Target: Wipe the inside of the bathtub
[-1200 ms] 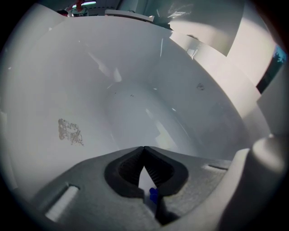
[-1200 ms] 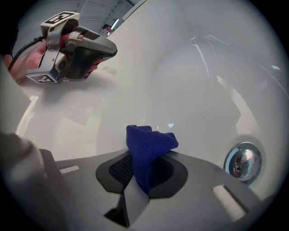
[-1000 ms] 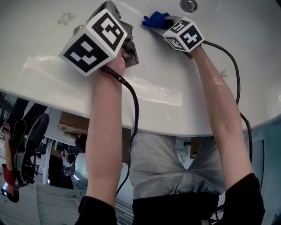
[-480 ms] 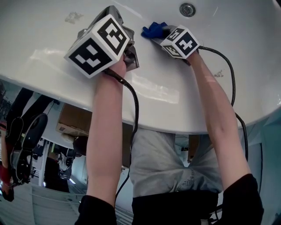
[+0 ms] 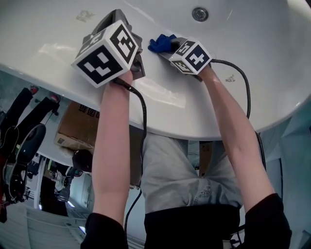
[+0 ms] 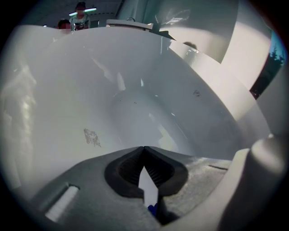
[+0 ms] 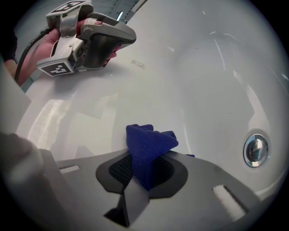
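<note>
The white bathtub (image 5: 272, 58) fills the upper head view, its drain (image 5: 199, 13) at the far end. My right gripper (image 5: 168, 48) is shut on a blue cloth (image 5: 161, 44) that rests against the tub's inner wall. In the right gripper view the cloth (image 7: 146, 153) bunches up between the jaws, with the drain (image 7: 255, 150) off to the right. My left gripper (image 5: 120, 17) hovers beside it to the left, shut and holding nothing (image 6: 144, 151). A grey smudge (image 6: 91, 136) marks the wall ahead of it.
The tub's near rim (image 5: 194, 129) runs across above my legs. A cardboard box (image 5: 77, 124) sits on the floor below the rim at the left. A second small mark (image 5: 230, 78) lies on the wall by my right forearm. People stand beyond the tub's far end (image 6: 72, 20).
My right gripper has drawn the blue cloth a little away from the drain, toward the near rim. The left gripper has stayed shut beside it.
</note>
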